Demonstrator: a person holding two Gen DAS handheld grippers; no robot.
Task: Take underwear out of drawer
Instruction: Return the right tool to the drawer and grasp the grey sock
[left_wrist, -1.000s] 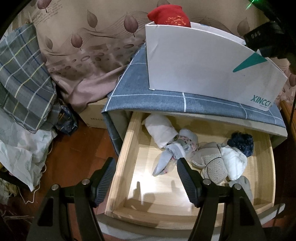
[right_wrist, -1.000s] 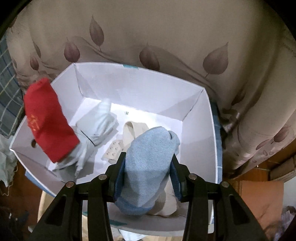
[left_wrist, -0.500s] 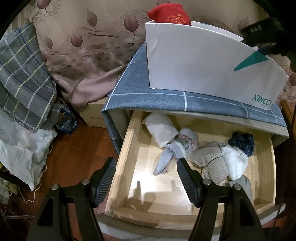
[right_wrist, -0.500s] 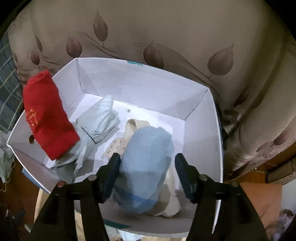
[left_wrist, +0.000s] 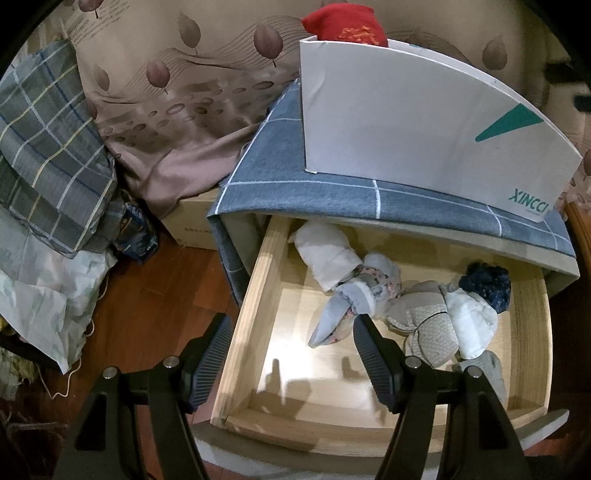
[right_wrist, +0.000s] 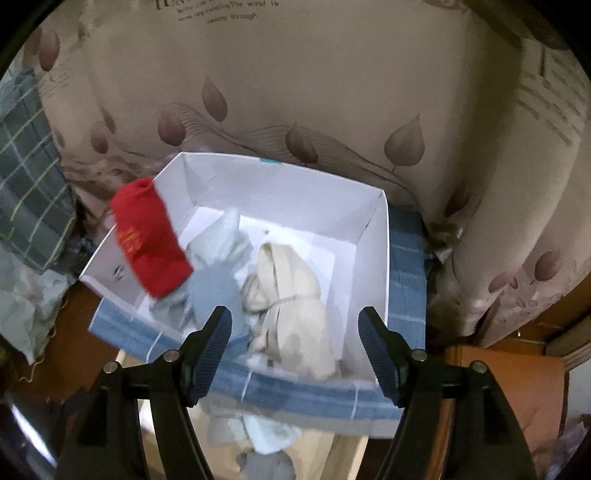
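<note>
My right gripper (right_wrist: 294, 349) was opening, empty, above four bundles in the box (right_wrist: 373, 258); the left gripper (left_wrist: 291, 350) hung open over the drawer's (left_wrist: 255, 295) bare front.

One open drawer (left_wrist: 255, 288), one white box (left_wrist: 406, 122), two hand-held grippers (left_wrist: 291, 354) (right_wrist: 295, 347), one red garment (right_wrist: 147, 240).

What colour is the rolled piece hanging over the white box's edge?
Red, with a small gold mark: the red roll on the white box, clearest in the right wrist view.

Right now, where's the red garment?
Both views: the red garment is draped over the white box's left wall, beside the pale blue pieces inside.
</note>
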